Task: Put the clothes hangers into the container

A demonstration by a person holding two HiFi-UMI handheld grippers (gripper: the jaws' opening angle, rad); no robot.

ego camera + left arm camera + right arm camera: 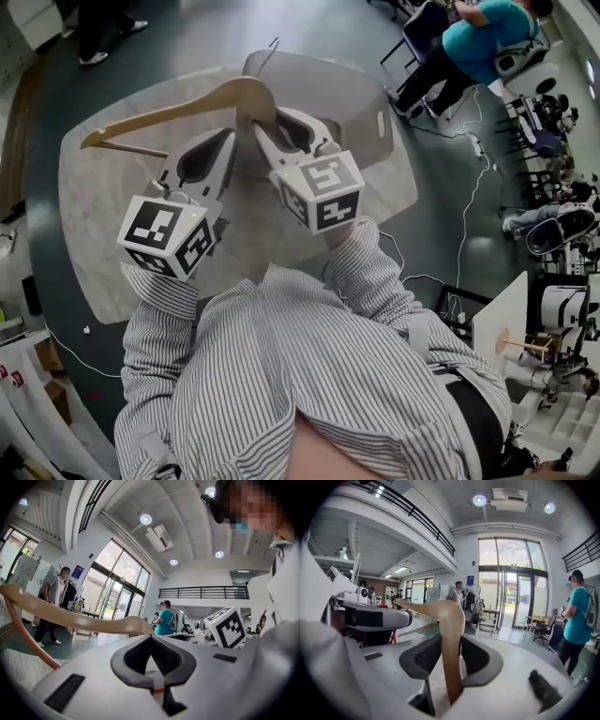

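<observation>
Bright daylight from windows (511, 583) — fisheye warp, dark corners.

Head camera looks down — all share hanger (187, 105).

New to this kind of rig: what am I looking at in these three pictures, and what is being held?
There is no robot here. A person holds a hand-held two-jaw gripper in each hand. The cubes with square markers are part of the grippers. The head view comes from a camera on the person's head, looking steeply down. The other two views come from a camera on each gripper, looking along its jaws. Below is a round table with a grey container on it. The right gripper is clamped on a wooden hanger, held in the air. The left gripper has its jaws together with nothing between them. The hanger passes just beyond its tips.
</observation>
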